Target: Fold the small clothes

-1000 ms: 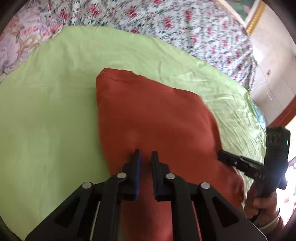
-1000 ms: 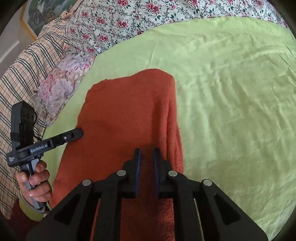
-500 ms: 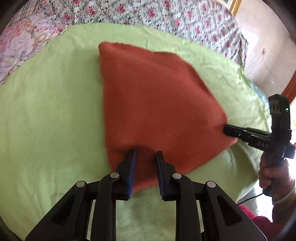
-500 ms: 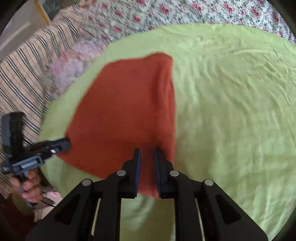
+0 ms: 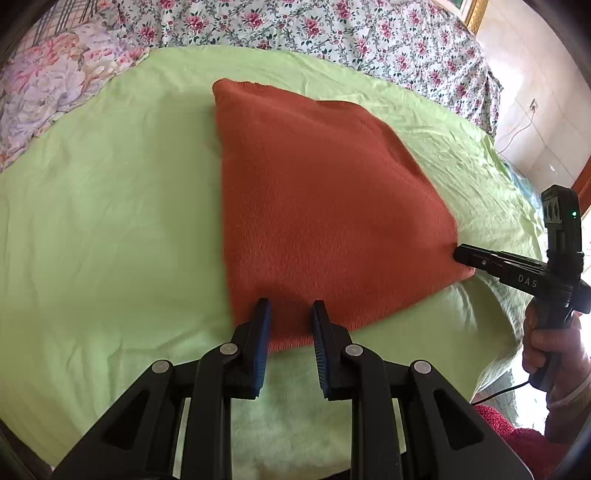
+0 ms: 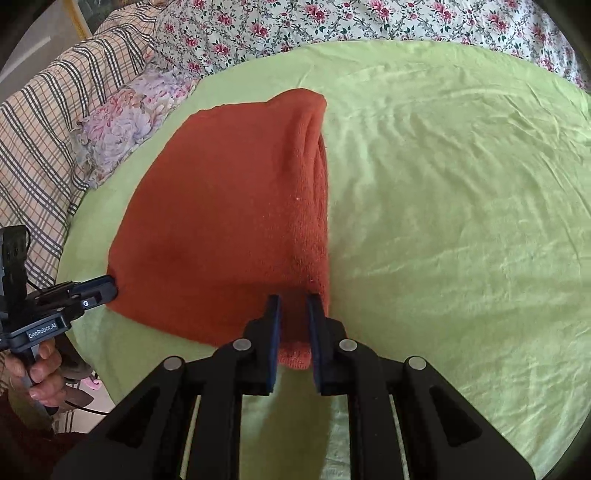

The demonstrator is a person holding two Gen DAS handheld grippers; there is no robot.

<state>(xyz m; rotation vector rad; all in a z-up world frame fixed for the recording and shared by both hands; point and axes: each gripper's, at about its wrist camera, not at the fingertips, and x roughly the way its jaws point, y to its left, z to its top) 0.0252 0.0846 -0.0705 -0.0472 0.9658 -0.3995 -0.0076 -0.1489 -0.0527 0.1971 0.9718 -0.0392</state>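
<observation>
Left wrist view puts my left gripper (image 5: pixel 290 314) at the bottom centre, its blue pads set apart on either side of the near hem of the orange knitted garment (image 5: pixel 325 206), which lies folded across the middle of the frame on the green sheet (image 5: pixel 103 206). At the right edge my right gripper (image 5: pixel 465 254) touches the garment's corner. From the right wrist view, the right gripper (image 6: pixel 293 308) straddles the thick folded edge, pads slightly parted, cloth between them. Floral bedding (image 6: pixel 295 22) fills the top, a plaid blanket (image 6: pixel 40 129) the upper left.
</observation>
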